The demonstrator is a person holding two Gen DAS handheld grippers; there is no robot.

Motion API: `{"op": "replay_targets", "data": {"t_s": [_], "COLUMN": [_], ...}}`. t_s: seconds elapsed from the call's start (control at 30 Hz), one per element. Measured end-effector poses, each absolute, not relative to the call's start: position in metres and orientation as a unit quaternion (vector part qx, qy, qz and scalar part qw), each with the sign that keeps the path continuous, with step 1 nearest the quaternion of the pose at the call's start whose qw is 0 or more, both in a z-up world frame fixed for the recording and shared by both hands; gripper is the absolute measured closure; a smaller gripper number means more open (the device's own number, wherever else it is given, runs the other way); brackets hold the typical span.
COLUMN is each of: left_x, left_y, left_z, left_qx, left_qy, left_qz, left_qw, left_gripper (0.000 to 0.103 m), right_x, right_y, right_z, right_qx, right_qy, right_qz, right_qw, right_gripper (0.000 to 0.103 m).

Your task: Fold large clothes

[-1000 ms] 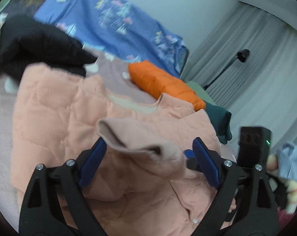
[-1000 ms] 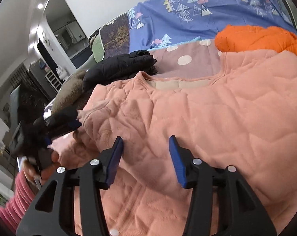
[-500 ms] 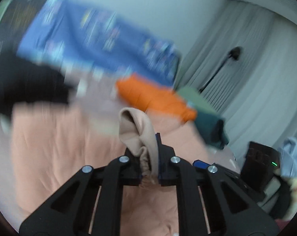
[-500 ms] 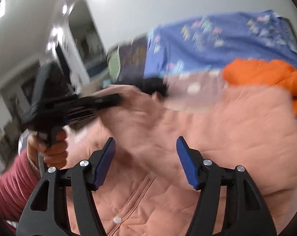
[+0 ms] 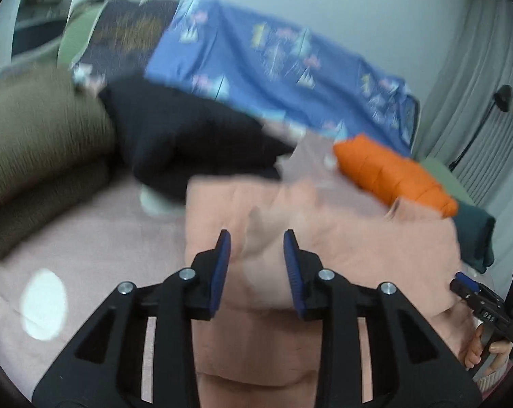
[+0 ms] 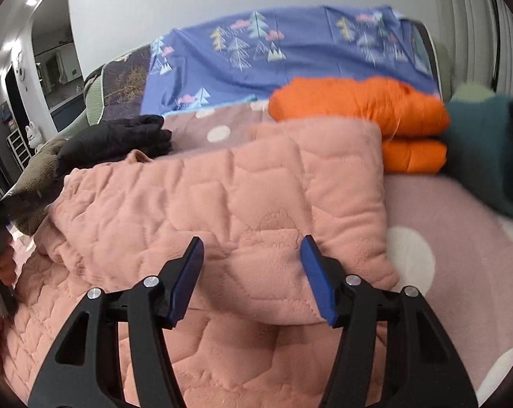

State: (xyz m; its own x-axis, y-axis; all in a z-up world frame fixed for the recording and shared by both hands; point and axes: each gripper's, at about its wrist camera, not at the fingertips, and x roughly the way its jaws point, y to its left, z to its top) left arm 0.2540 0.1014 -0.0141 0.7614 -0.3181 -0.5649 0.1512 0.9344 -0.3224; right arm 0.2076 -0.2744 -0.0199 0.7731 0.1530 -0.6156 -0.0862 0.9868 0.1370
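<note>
On the pink polka-dot bedspread [image 6: 460, 238] lies the peach quilted top [image 6: 222, 197], folded over itself. The left gripper [image 5: 256, 255] hangs above it, fingers parted, a blurred cuff of the same fabric loose between them (not pinched). Further right, the right gripper [image 6: 253, 272] hovers over the folded edge, fingers spread wide, gripping nothing. An orange folded jacket [image 6: 375, 108] sits behind.
</note>
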Motion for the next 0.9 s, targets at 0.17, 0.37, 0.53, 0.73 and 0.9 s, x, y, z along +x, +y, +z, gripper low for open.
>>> {"op": "replay_targets", "data": {"t_s": [0.17,0.37,0.53,0.73,0.9], "left_x": [0.234,0.271,0.274,0.212,0.133], "left_y": [0.052,-0.024,-0.021,0.026,0.099], "left_z": [0.016,-0.069,-0.061,-0.016,-0.012], "left_qx": [-0.072,0.081,0.073,0.029,-0.004], "left_qy": [0.288,0.385,0.380,0.354,0.367], "left_qz": [-0.215,-0.163,-0.155,-0.160,-0.170], "left_qw": [0.930,0.905,0.909,0.921,0.915], "left_gripper": [0.060,0.033,0.031,0.031,0.025], "right_x": [0.214,0.231,0.231,0.172,0.091], "right_y": [-0.279,-0.276,-0.269,-0.309,-0.358], "right_z": [-0.023,-0.058,-0.065,-0.022,-0.013], "right_qx": [0.055,0.032,0.002,0.045,0.051], "right_qy": [0.344,0.386,0.388,0.357,0.375], "right_qz": [0.035,-0.002,-0.016,-0.007,0.005], "right_qw": [0.937,0.922,0.921,0.933,0.926], "right_gripper": [0.043,0.039,0.038,0.036,0.034]}}
